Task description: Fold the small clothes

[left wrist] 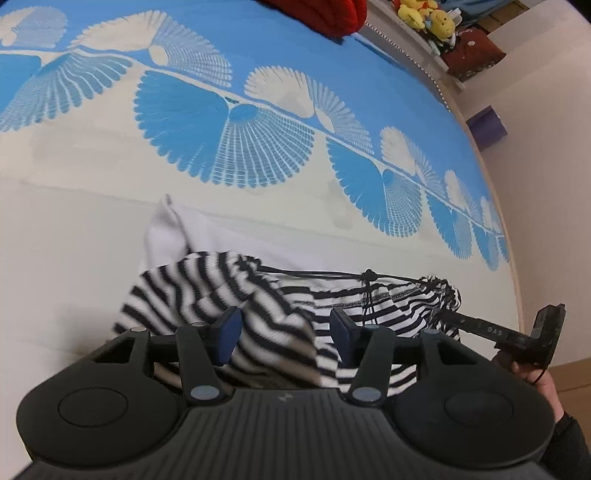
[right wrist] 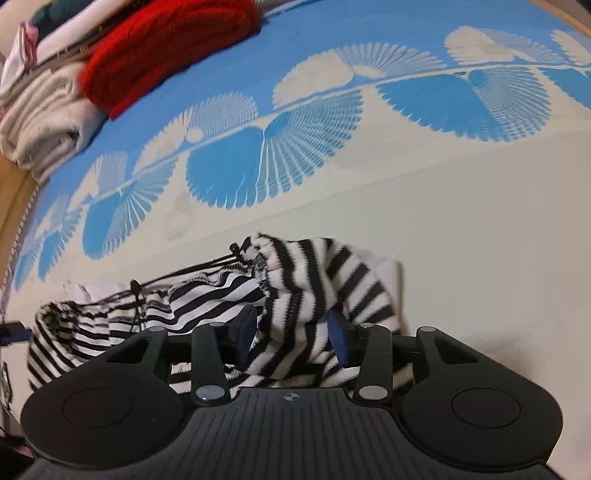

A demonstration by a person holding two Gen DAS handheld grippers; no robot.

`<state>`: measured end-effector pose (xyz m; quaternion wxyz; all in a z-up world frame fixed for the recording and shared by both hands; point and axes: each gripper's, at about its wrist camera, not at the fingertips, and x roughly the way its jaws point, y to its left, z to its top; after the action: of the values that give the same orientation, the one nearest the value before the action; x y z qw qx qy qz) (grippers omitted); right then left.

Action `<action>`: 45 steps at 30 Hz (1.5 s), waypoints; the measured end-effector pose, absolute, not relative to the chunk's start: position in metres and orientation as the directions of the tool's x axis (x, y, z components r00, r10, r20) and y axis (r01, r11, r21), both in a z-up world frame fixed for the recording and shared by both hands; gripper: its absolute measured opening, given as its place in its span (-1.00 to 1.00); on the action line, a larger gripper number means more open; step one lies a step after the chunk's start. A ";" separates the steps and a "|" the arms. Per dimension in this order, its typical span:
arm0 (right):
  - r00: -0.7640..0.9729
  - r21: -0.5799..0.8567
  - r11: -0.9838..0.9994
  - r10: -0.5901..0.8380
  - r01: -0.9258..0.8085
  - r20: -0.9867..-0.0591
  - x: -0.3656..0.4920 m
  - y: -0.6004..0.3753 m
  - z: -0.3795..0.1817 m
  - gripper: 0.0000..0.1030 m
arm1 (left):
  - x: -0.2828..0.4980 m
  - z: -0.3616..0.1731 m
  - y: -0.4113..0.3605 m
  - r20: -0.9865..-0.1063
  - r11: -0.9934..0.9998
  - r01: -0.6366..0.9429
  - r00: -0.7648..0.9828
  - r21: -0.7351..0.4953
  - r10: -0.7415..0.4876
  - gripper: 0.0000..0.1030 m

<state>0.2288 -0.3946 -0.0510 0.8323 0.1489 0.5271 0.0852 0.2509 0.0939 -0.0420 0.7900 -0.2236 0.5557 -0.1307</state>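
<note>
On the cream part of a bedspread [left wrist: 92, 206] printed with blue and white fan shapes lies a black-and-white striped garment [left wrist: 229, 291], bunched up with a thin black drawstring [left wrist: 365, 291] running across its gathered edge. A white cloth [left wrist: 166, 232] shows beneath it at the far side. The left claw [left wrist: 284, 334] hangs over one end of the garment with its blue pads apart; a fold of striped fabric rises between them, but the pads do not press on it. The right claw [right wrist: 295, 332] stands likewise over the other end, its jaws parted, with a hump of the striped cloth between them and loose of both pads. In the left wrist view a hand [left wrist: 543, 387] and dark sleeve show at the right edge, next to the other tool. Farther up the bed sit a red knitted garment [right wrist: 170, 44] and a folded beige cloth [right wrist: 44, 122], well apart from the striped piece. Yellow plush toys [left wrist: 424, 16] rest on a shelf beyond the bed.
</note>
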 end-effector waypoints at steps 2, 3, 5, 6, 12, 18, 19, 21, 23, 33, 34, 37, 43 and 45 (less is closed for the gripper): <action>0.423 0.323 0.946 0.291 0.005 -0.858 0.234 -0.387 -0.054 -0.08 | 0.257 -0.048 0.083 -0.845 0.886 -0.044 0.323 -0.462 -0.425 0.08; 0.421 0.320 0.947 0.291 -0.002 -0.859 0.237 -0.383 -0.055 -0.08 | 0.262 -0.053 0.077 -0.870 0.906 -0.053 0.306 -0.420 -0.386 -0.10; 0.404 0.286 0.958 0.267 -0.015 -0.875 0.241 -0.377 -0.058 -0.15 | 0.268 -0.063 0.074 -0.914 0.937 -0.079 0.263 -0.341 -0.310 -0.76; 0.390 0.262 0.965 0.247 -0.014 -0.887 0.242 -0.375 -0.060 -0.54 | 0.270 -0.064 0.075 -0.919 0.939 -0.088 0.255 -0.333 -0.302 -0.77; 0.581 0.486 0.873 0.369 0.052 -0.726 0.247 -0.406 -0.018 -0.86 | 0.284 -0.027 0.108 -0.779 0.858 -0.137 0.507 -0.495 -0.368 -0.83; 0.634 0.575 0.796 0.348 0.190 -0.691 0.273 -0.419 -0.032 -0.85 | 0.310 -0.039 0.098 -0.789 0.876 -0.152 0.524 -0.458 -0.321 -0.74; 0.609 0.551 0.808 0.334 0.208 -0.719 0.280 -0.415 -0.039 -0.82 | 0.315 -0.046 0.094 -0.811 0.885 -0.155 0.493 -0.439 -0.316 -0.65; 0.580 0.520 0.816 0.303 0.252 -0.756 0.291 -0.412 -0.050 -0.68 | 0.317 -0.050 0.103 -0.813 0.873 -0.189 0.492 -0.449 -0.312 -0.64; 0.586 0.510 0.809 0.270 0.293 -0.764 0.293 -0.416 -0.054 -0.67 | 0.311 -0.039 0.126 -0.770 0.828 -0.235 0.554 -0.508 -0.315 -0.53; 0.577 0.451 0.873 0.275 0.185 -0.769 0.258 -0.451 -0.042 -0.01 | 0.292 -0.055 0.147 -0.865 0.925 -0.129 0.418 -0.357 -0.275 -0.21; 0.542 0.425 0.889 0.274 0.173 -0.795 0.254 -0.453 -0.048 -0.01 | 0.290 -0.058 0.144 -0.875 0.941 -0.103 0.412 -0.323 -0.256 -0.08; 0.484 0.361 0.925 0.262 0.122 -0.835 0.243 -0.449 -0.057 0.00 | 0.286 -0.068 0.141 -0.891 0.964 -0.064 0.403 -0.258 -0.212 0.08; 0.415 0.306 0.951 0.257 0.055 -0.873 0.235 -0.431 -0.071 -0.05 | 0.285 -0.084 0.126 -0.901 0.976 -0.021 0.388 -0.218 -0.193 -0.61; 0.417 0.291 0.956 0.254 0.026 -0.873 0.237 -0.425 -0.070 -0.52 | 0.286 -0.085 0.122 -0.898 0.969 0.025 0.370 -0.247 -0.238 -0.98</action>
<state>0.2367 -0.4246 -0.0704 0.8315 0.1310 0.5354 0.0685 0.2858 0.1220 -0.0846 0.8222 -0.0960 0.5553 -0.0799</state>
